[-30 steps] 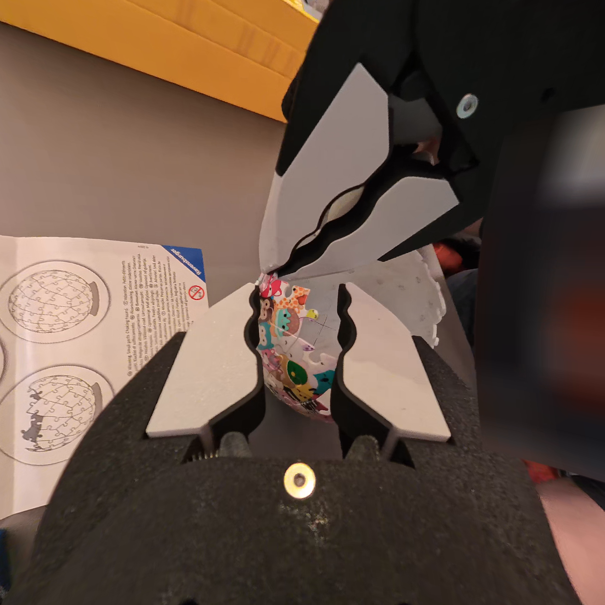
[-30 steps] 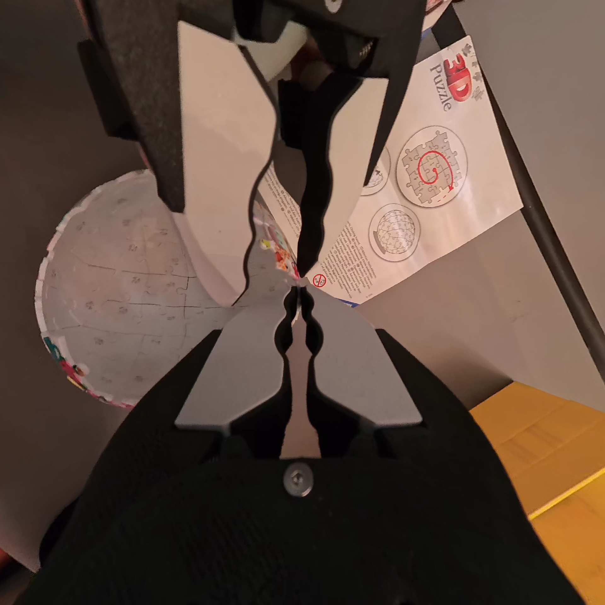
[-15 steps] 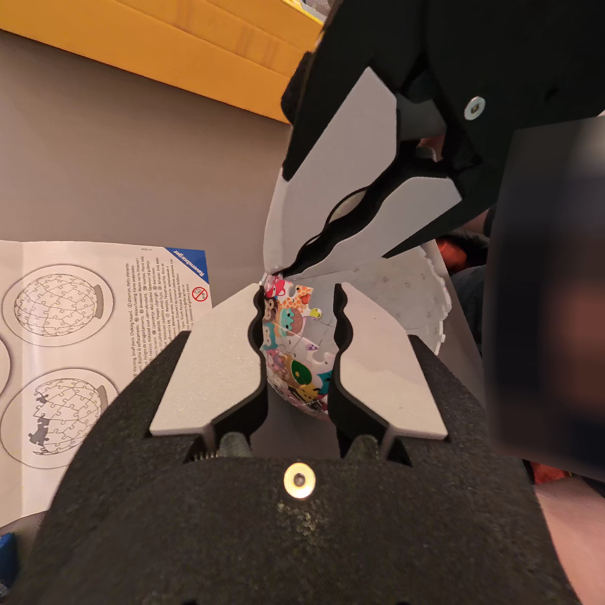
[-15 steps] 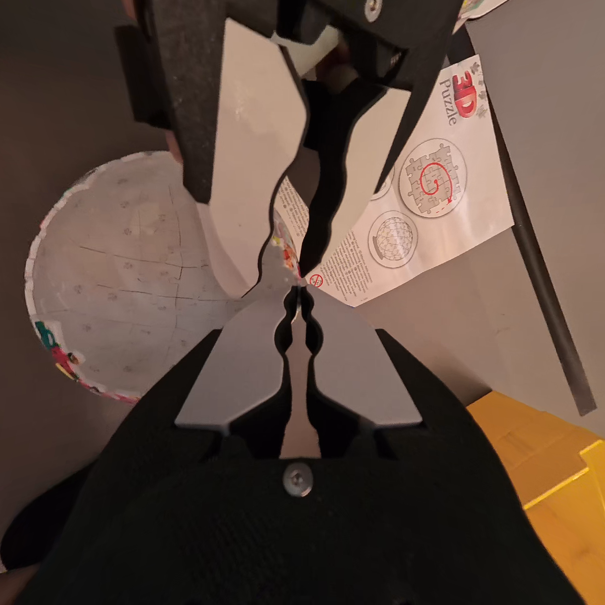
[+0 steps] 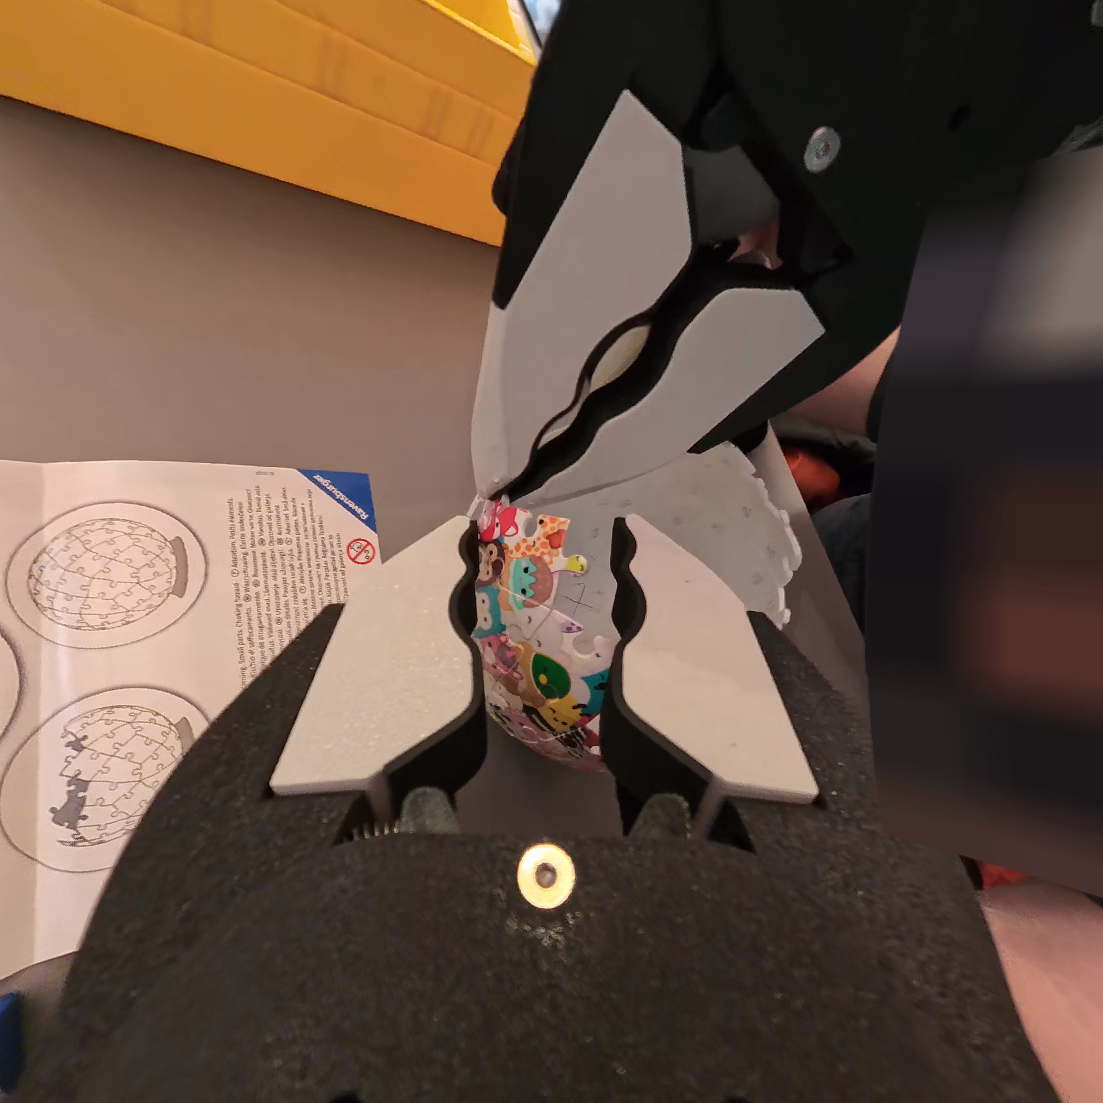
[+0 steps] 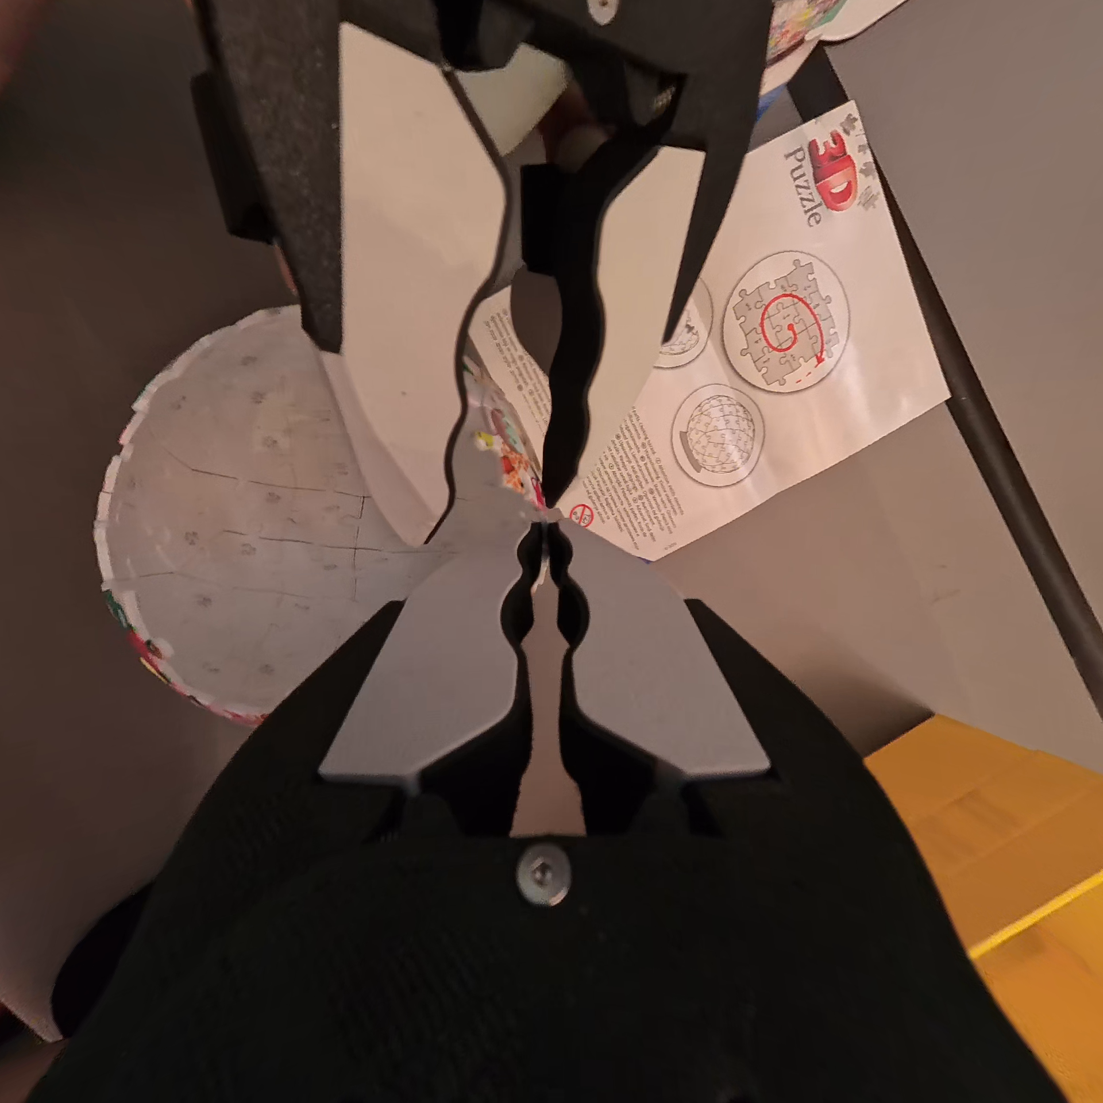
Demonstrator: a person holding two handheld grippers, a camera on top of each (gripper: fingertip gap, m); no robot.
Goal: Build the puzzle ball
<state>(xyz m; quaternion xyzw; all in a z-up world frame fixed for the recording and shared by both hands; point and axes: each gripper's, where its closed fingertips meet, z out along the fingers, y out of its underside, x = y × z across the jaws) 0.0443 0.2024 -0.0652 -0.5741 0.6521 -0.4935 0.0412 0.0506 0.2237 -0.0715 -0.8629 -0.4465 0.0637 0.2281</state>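
Observation:
The half-built puzzle ball (image 5: 537, 627) is a shell, colourful outside and white inside (image 6: 239, 537). My left gripper (image 5: 544, 525) is shut on its wall, one finger on the printed side and one inside. It reaches down from the top of the right wrist view (image 6: 498, 507). My right gripper (image 6: 546, 528) is shut on a small puzzle piece (image 6: 542, 574) and holds it against the shell's rim, beside the left fingertips. It comes in from above in the left wrist view (image 5: 498, 492). Most of the piece is hidden by the fingers.
An instruction leaflet (image 5: 149, 597) lies on the grey table (image 5: 239, 328); it also shows in the right wrist view (image 6: 806, 358). A yellow box (image 5: 239, 89) stands behind it. The table's black edge (image 6: 985, 418) runs past the shell. A person's arm (image 5: 1044, 985) is at the right. Left and right tips are no more than a few centimetres apart.
Both grippers keep their grip and stay together at the rim. The right gripper has shifted slightly, so the shell sits lower and nearer in its view.

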